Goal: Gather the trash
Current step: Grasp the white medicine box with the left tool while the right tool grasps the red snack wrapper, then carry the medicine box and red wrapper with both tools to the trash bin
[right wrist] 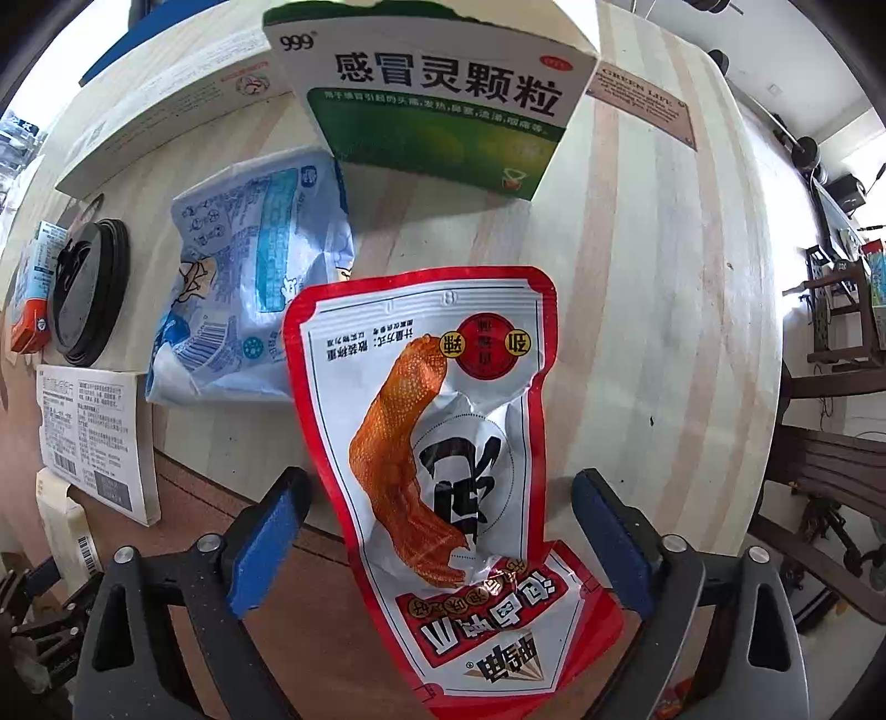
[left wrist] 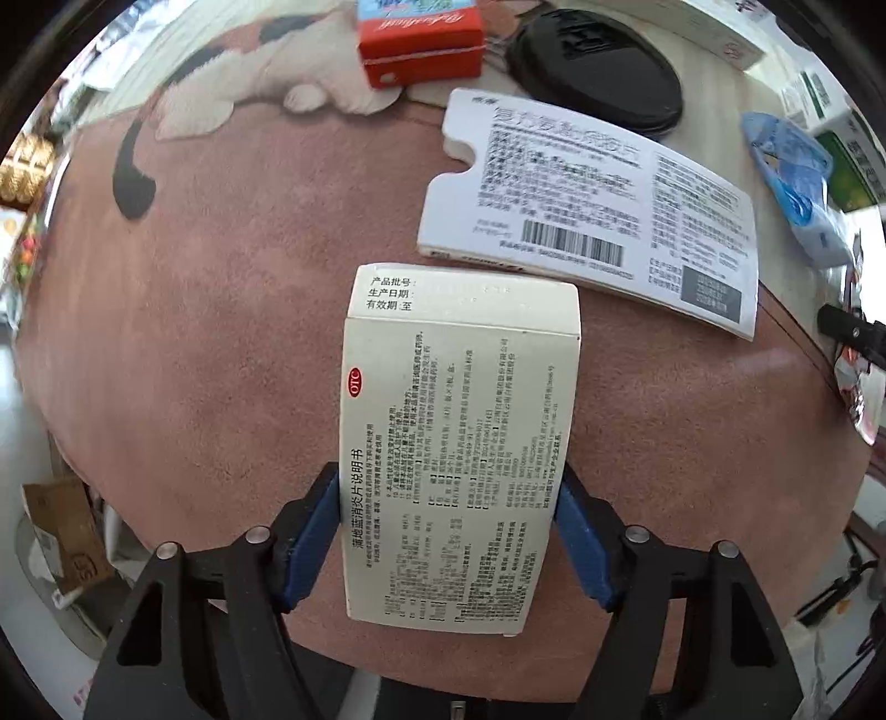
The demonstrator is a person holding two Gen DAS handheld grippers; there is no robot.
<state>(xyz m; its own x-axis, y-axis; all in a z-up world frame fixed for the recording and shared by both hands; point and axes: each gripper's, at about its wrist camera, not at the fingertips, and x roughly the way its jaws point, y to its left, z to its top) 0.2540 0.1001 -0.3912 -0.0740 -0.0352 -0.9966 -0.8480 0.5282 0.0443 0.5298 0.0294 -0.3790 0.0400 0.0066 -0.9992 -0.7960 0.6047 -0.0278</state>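
In the left wrist view my left gripper (left wrist: 448, 531) is shut on a cream medicine box (left wrist: 459, 443) with an OTC mark, its blue pads pressed on both long sides, over the pink mat (left wrist: 221, 332). In the right wrist view my right gripper (right wrist: 437, 537) is open, its blue pads apart on either side of a red and white chicken-foot snack wrapper (right wrist: 443, 443) that lies between them without touching either pad. The same wrapper shows at the right edge of the left wrist view (left wrist: 858, 393).
A flat white medicine box (left wrist: 592, 210) (right wrist: 94, 432), a black lid (left wrist: 598, 66) (right wrist: 88, 293), an orange-red box (left wrist: 421, 39) (right wrist: 30, 299), a blue crumpled bag (right wrist: 255, 277) (left wrist: 792, 177) and a green 999 box (right wrist: 437, 105) lie around. The wooden table (right wrist: 664, 304) lies beyond.
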